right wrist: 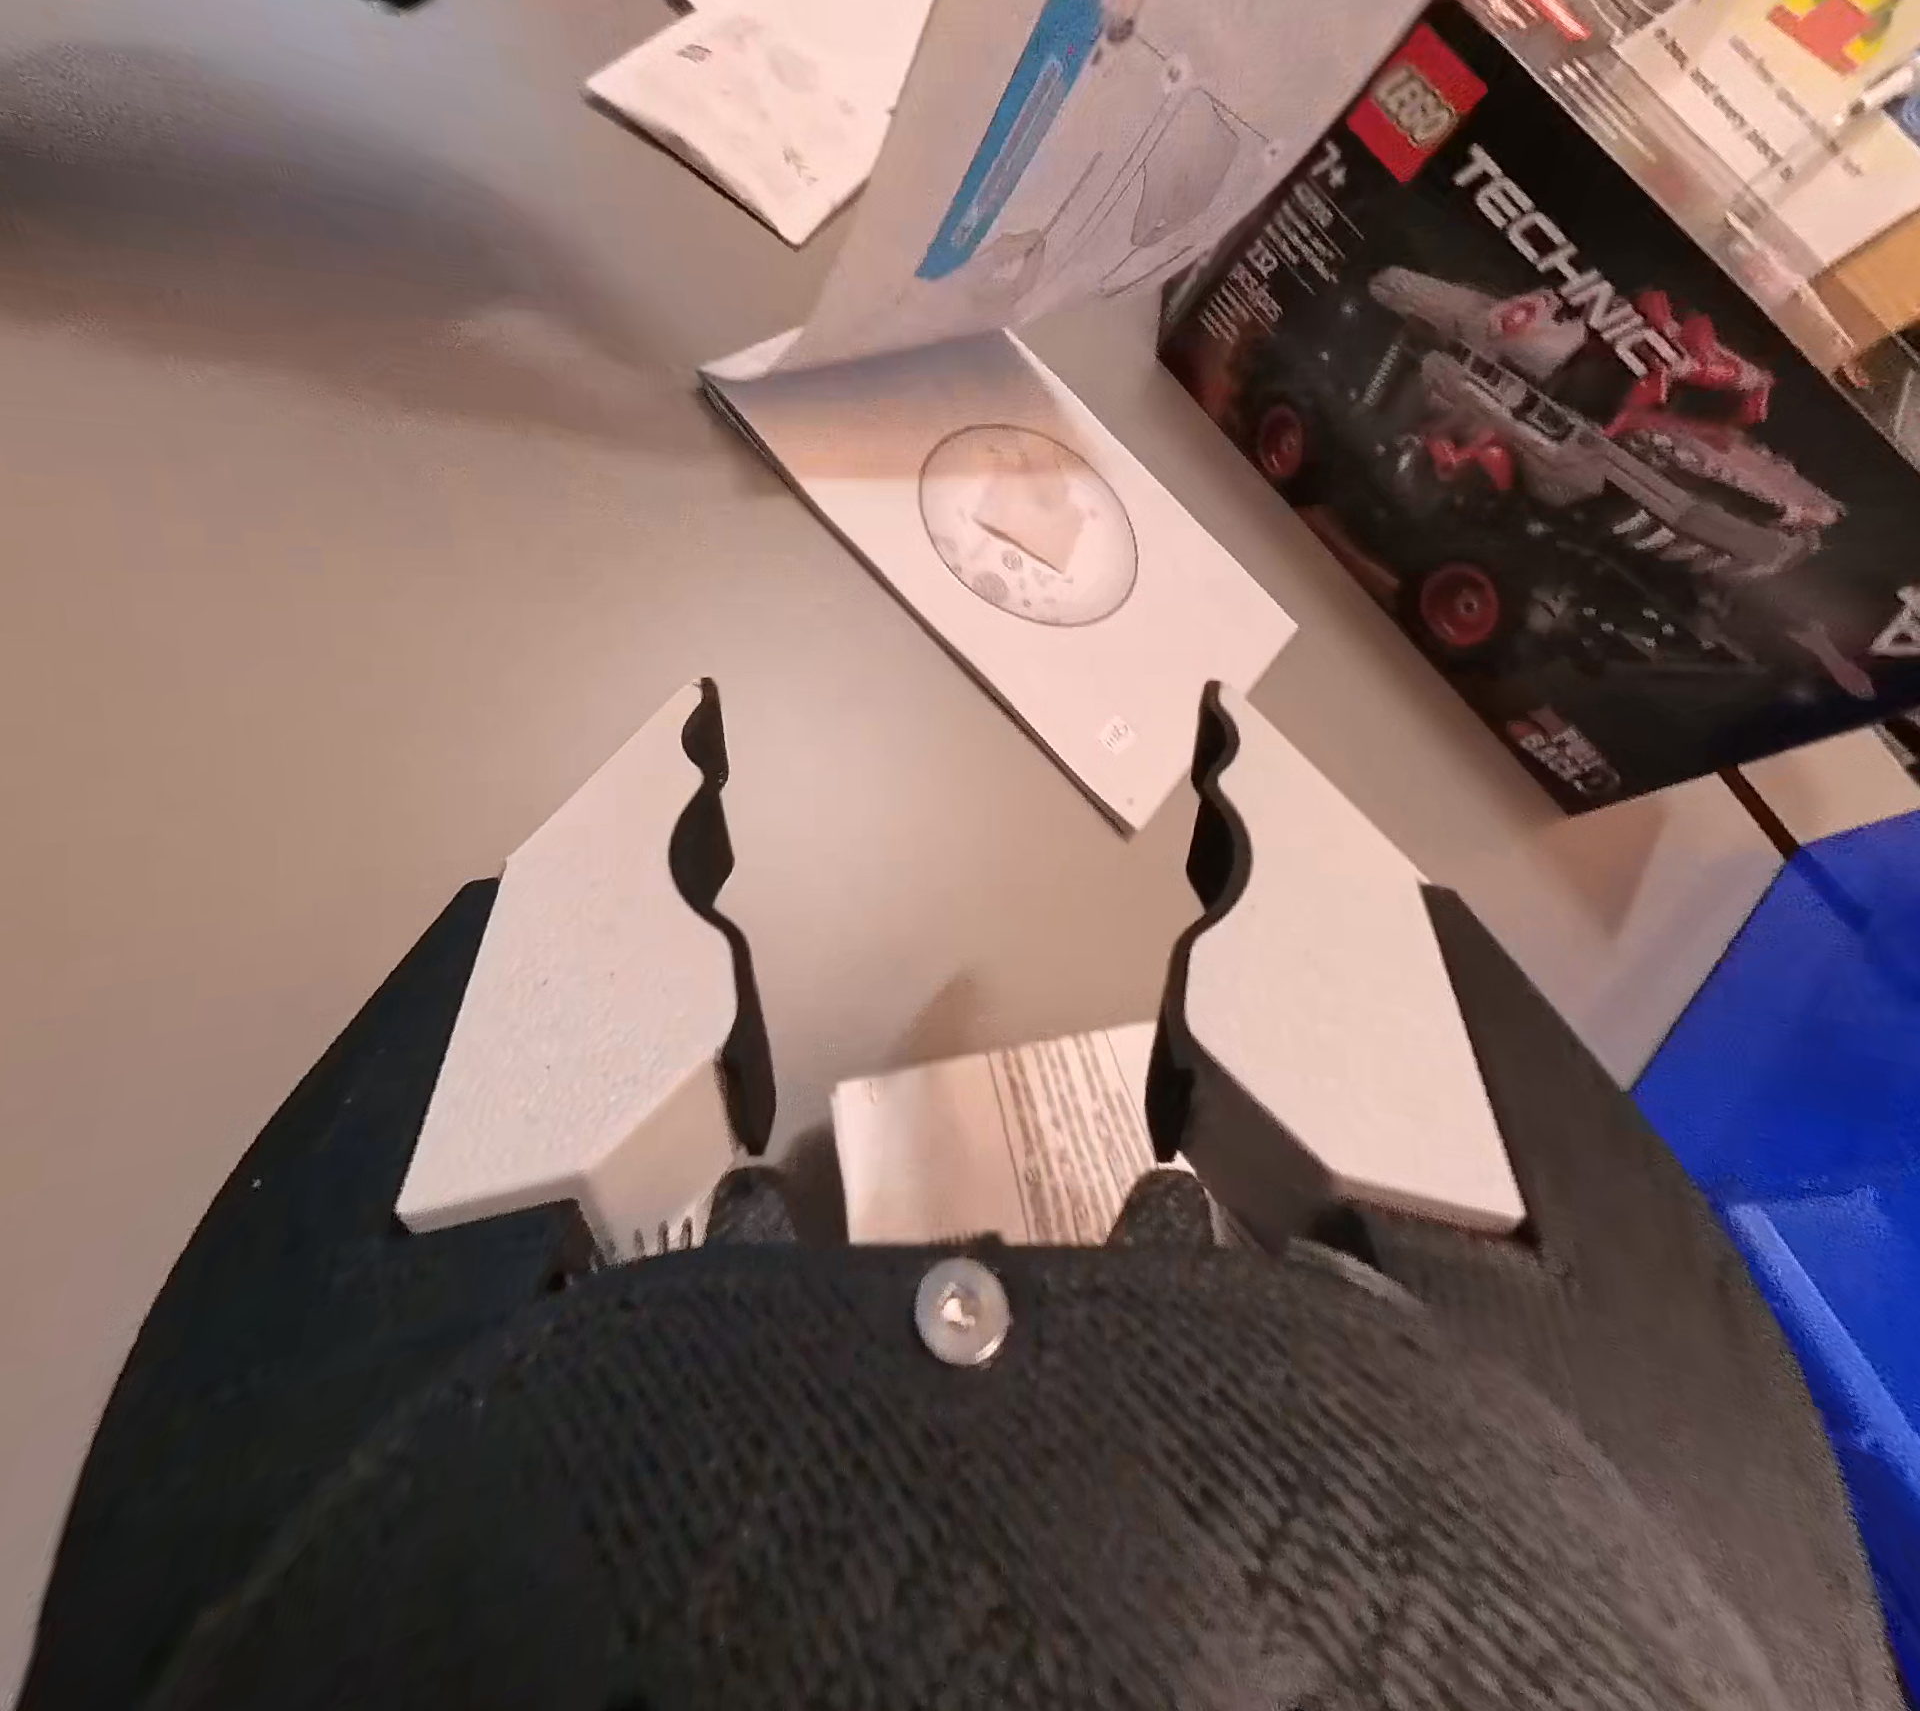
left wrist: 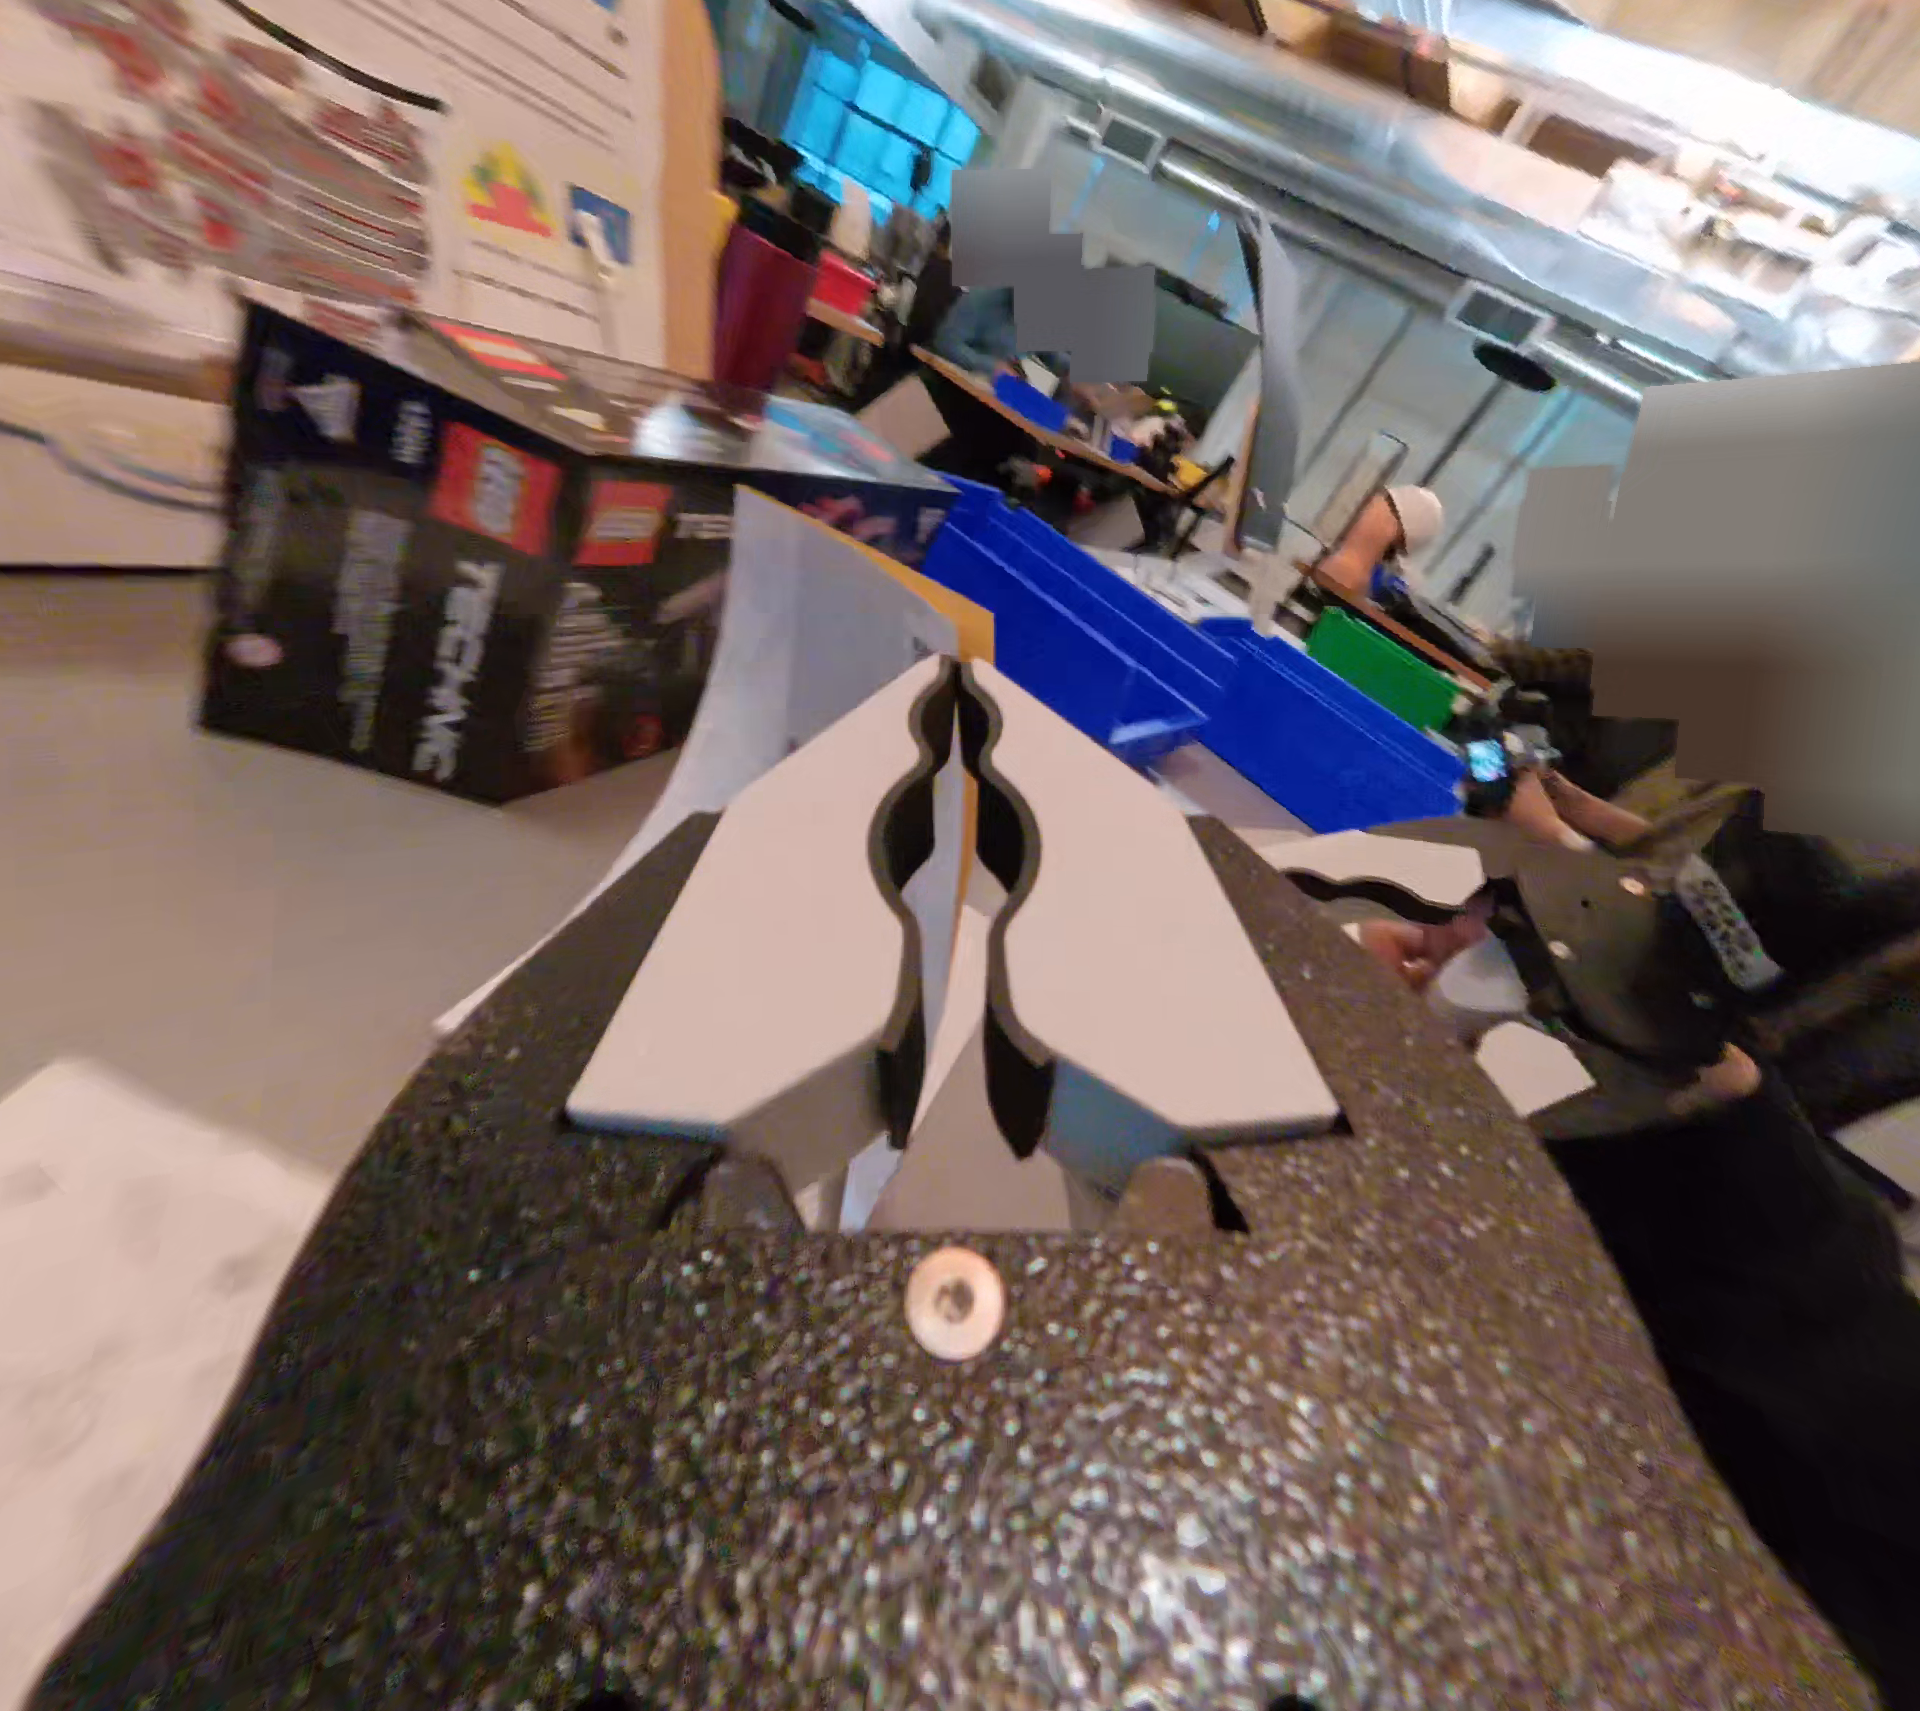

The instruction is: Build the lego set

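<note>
Here your right gripper (right wrist: 961,726) hangs with jaws spread above the grey table (right wrist: 312,622). Just beyond lies the open instruction booklet (right wrist: 1143,622); your left gripper (left wrist: 956,674) pinches its lifted cover page (left wrist: 831,622). Farther right stands the black lego box (right wrist: 1558,414), beside blue bins (left wrist: 1091,622).

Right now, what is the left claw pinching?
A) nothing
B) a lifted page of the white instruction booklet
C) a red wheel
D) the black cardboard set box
B: the left claw has its jaws closed on a thin white page that runs up between them, and the right wrist view shows that lifted page standing up from the open white instruction booklet.
</note>
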Available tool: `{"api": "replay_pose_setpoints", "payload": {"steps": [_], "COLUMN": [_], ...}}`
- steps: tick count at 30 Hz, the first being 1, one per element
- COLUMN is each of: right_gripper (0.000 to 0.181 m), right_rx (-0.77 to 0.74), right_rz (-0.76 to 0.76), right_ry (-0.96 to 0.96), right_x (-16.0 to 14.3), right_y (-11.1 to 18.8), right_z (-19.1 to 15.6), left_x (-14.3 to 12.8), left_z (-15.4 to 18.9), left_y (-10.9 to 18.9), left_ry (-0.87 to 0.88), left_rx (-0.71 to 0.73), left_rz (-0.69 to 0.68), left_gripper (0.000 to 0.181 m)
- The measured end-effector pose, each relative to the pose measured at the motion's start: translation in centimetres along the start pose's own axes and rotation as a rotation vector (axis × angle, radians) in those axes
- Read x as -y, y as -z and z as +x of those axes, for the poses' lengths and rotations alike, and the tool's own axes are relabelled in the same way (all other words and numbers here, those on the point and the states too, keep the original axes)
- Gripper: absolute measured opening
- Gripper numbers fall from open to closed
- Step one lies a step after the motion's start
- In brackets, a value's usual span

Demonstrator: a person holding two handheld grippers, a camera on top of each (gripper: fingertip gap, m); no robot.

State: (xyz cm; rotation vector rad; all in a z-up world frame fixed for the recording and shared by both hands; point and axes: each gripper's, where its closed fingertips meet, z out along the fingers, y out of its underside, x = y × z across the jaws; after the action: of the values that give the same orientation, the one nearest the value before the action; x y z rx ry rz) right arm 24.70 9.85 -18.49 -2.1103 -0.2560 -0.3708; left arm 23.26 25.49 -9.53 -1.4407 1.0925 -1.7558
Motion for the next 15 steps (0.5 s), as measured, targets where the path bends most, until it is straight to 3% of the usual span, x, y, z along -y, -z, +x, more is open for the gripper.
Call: {"api": "replay_pose_setpoints", "payload": {"steps": [4, 7, 11, 12, 15], "right_gripper": [0.086, 0.084, 0.086, 0.087, 0.084], "right_rx": [0.035, 0.030, 0.043, 0.064, 0.018], "right_rz": [0.003, -0.078, -0.251, -0.241, -0.170], "right_ry": [0.038, 0.015, -0.103, -0.073, 0.054], "right_x": [1.6, 1.5, -0.6, -0.2, 1.9], "right_y": [-2.1, -5.0, -8.8, -8.5, -6.1], "right_z": [-2.0, -2.9, -2.6, -3.0, -1.9], "left_x": [0.7, -1.3, -4.1, -5.2, -9.8], "left_z": [-4.3, -5.6, -3.6, -2.7, -1.4], "left_y": [6.1, 8.2, 6.8, 5.8, 3.1], "left_ry": [-0.123, -0.172, -0.231, -0.275, -0.490], "left_rx": [0.247, 0.332, 0.231, 0.187, 0.096], "left_rz": [0.057, -0.038, -0.152, -0.212, -0.489], "left_gripper": [0.000, 0.000, 0.000, 0.000, 0.024]}}
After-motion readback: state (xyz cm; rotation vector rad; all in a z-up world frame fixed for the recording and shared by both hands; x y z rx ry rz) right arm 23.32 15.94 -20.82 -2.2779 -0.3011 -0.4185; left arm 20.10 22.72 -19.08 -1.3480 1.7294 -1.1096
